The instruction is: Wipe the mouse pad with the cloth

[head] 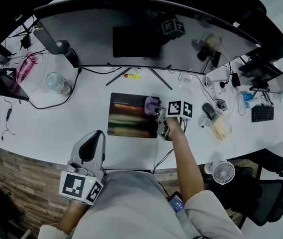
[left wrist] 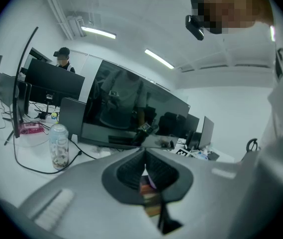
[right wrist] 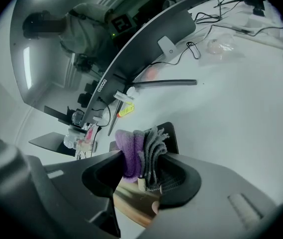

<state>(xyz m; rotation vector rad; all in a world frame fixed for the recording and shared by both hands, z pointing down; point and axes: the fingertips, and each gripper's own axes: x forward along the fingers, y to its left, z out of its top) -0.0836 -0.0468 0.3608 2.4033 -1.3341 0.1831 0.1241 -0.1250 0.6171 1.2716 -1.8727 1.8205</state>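
Right gripper (head: 157, 114) is clamping the cloth (head: 152, 105), jaws narrow on a bunched purple-and-grey fold. Left gripper (head: 95, 136) is sitting with its jaws together, nothing between them. It's parked by the near desk edge, off the lower left corner of the mouse pad (head: 129, 116).

Key geometry: the pad's long axis is running left-right across the desk (head: 81, 126). The cloth is lying over the pad's upper right corner, so nearly all the unwiped surface is lying to the left of the right gripper. My read is that the stroke is going to be a leftward sweep along the long axis, then back. The right hand is clearly the nearer one. The left is well apart from the cloth and could only be pinning the pad's near left corner.

View differences:
- The head view is giving the full pad outline and where the cloth sits on it, but not the grip.
- The right gripper view is showing the cloth (right wrist: 134, 148) wedged between the pads of the right gripper (right wrist: 142, 164), with only slivers of the mouse pad (right wrist: 170, 134) beyond and below.
- The left gripper view is confirming that the left gripper (left wrist: 144, 152) is closed and empty, looking at the monitor (left wrist: 131, 108).

Whether the cloth is pressing on the pad or just skimming it, no view is settling.
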